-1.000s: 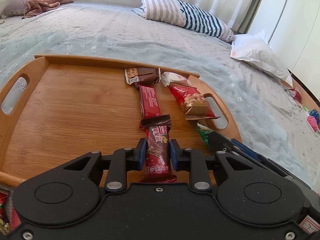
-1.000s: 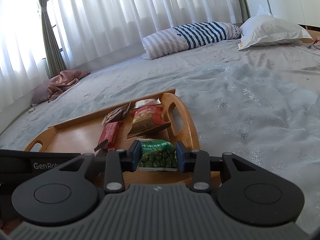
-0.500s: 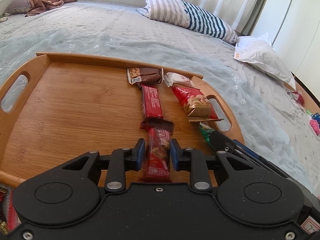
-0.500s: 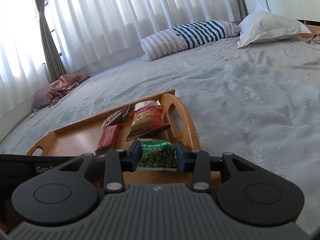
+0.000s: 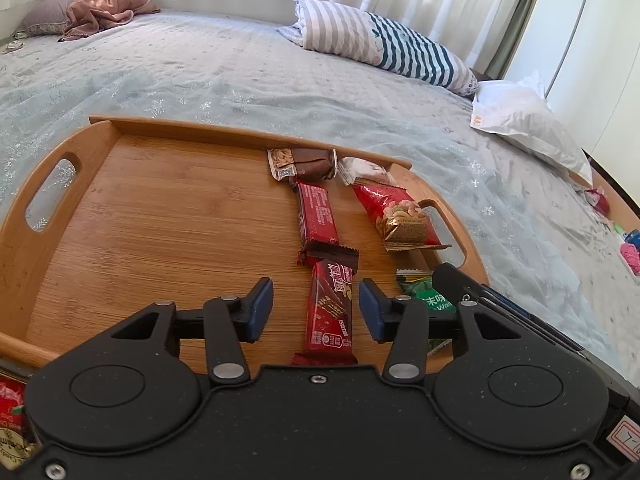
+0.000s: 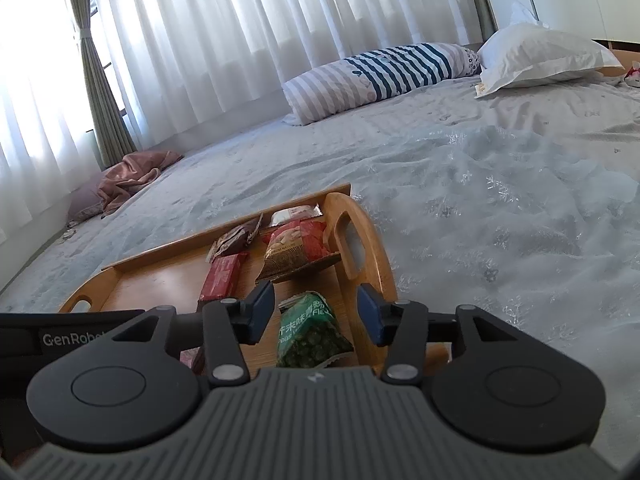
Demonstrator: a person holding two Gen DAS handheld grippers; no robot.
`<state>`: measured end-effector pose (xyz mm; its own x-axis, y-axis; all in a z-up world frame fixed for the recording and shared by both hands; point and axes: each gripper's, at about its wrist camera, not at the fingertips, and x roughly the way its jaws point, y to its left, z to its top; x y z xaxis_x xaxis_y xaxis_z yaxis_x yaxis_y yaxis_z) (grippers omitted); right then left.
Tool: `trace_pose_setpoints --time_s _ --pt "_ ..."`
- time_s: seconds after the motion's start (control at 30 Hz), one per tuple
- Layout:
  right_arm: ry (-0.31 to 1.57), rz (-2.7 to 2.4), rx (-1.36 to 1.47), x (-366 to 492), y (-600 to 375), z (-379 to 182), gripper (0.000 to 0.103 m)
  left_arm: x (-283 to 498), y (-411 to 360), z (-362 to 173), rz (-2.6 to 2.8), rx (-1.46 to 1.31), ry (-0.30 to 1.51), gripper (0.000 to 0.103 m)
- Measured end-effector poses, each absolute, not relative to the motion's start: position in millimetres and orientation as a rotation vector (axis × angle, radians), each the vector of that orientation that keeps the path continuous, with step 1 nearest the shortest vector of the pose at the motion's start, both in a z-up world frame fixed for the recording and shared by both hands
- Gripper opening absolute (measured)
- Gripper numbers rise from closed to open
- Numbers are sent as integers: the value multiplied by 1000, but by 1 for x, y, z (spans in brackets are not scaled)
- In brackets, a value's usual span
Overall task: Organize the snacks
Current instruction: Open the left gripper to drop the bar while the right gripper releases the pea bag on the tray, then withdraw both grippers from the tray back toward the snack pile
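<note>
A wooden tray (image 5: 160, 208) lies on the bed. My left gripper (image 5: 316, 308) is open, its fingers either side of a red wafer bar (image 5: 330, 312) that lies flat on the tray. Beyond it lie a second red bar (image 5: 316, 216), a brown bar (image 5: 304, 164), a white packet (image 5: 360, 168) and a red peanut packet (image 5: 396, 216). My right gripper (image 6: 316, 312) is open around a green pea packet (image 6: 308, 332) lying on the tray (image 6: 372, 256) near its right handle. The pea packet also shows in the left wrist view (image 5: 428, 300).
The tray sits on a pale blue bedspread (image 5: 200, 64). A striped pillow (image 5: 380, 48) and a white pillow (image 5: 528, 120) lie at the back right. A pink cloth (image 5: 100, 12) lies far left. A red packet (image 5: 10, 420) peeks at the lower left.
Both grippers have opened. The left one let go of the red wafer bar, and the right one let go of the green pea packet; both now lie on the tray.
</note>
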<state>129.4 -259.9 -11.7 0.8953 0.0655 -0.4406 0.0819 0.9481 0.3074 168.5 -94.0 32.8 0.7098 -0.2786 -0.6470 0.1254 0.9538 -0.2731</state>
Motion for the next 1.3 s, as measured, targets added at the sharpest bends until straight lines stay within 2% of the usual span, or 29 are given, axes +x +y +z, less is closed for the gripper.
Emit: trace_pose_setpoints --time_s 0.3,0.57,0.73,1.0,1.3 --pt "430 10 264 107 -255 2 70 142 -82 46 -234 -193 716 59" --pt "403 27 178 73 -245 5 78 103 -63 53 -235 -149 677 66" --pt "399 29 132 54 -237 1 84 76 -42 53 -230 -137 652 75" --pt "403 34 79 31 -225 -5 90 40 -7 51 -183 -138 631 79" --pt "430 23 45 18 -213 -18 92 25 26 34 -87 -119 658 79"
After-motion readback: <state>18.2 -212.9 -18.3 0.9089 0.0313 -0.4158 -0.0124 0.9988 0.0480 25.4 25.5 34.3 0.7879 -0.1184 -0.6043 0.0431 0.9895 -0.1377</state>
